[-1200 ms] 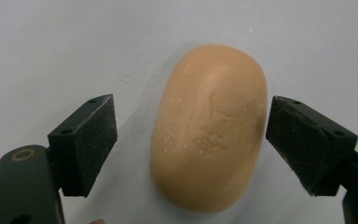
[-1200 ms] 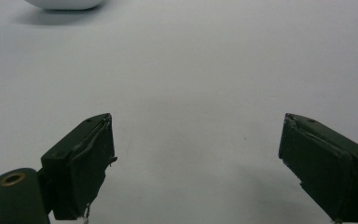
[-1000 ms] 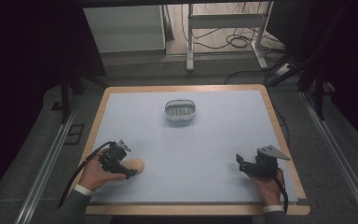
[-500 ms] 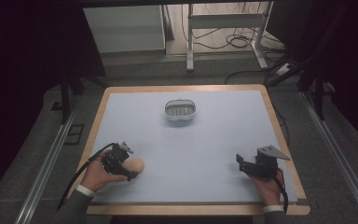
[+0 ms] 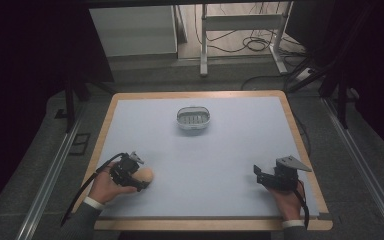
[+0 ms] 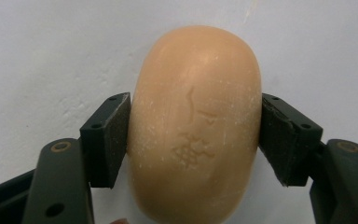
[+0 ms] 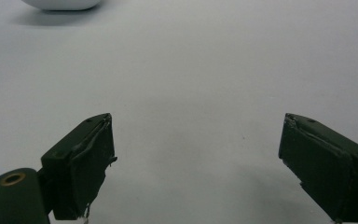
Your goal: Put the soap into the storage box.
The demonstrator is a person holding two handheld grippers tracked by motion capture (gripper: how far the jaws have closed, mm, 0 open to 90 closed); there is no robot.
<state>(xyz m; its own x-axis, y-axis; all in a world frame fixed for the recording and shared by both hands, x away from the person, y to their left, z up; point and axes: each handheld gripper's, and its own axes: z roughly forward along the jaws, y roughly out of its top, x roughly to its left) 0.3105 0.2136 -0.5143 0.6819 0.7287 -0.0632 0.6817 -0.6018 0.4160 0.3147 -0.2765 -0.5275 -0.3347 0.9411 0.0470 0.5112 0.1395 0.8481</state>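
Pale blue surface (image 5: 230, 165) with a wooden rim, dark room around it, cables and a metal stand on the floor beyond. We record two hand-held grippers at the near edge and one dish farther off.

Soap bar (image 5: 145, 175): tan, oval, lying near the 8 o'clock corner of the surface. Our left gripper (image 5: 136, 176) has just been closing its jaws, and they now clamp the bar. In the left gripper view the two pads press the soap bar's (image 6: 196, 126) long flanks, at 3 and 9 o'clock of the picture, across its narrow width. We judge this grip is chosen because the short axis fits between the jaws and the flat pads meet the straightest stretch of the bar's sides. The bar appears to rest on the surface, not lifted.

Right gripper (image 5: 257, 175): near 4 o'clock, jaws wide apart and holding nothing; the right gripper (image 7: 196, 163) points across bare surface. We take it to be parked clear of the work.

Soap dish (image 5: 193, 119): white, slotted, toward 12 o'clock, well apart from both grippers, a likely destination for the bar.

View differences: the high view gives the layout and the dish's slots; the left gripper view alone reveals pad contact and a stamped mark on the soap; the right gripper view catches the dish's (image 7: 58, 4) underside edge at 11 o'clock.
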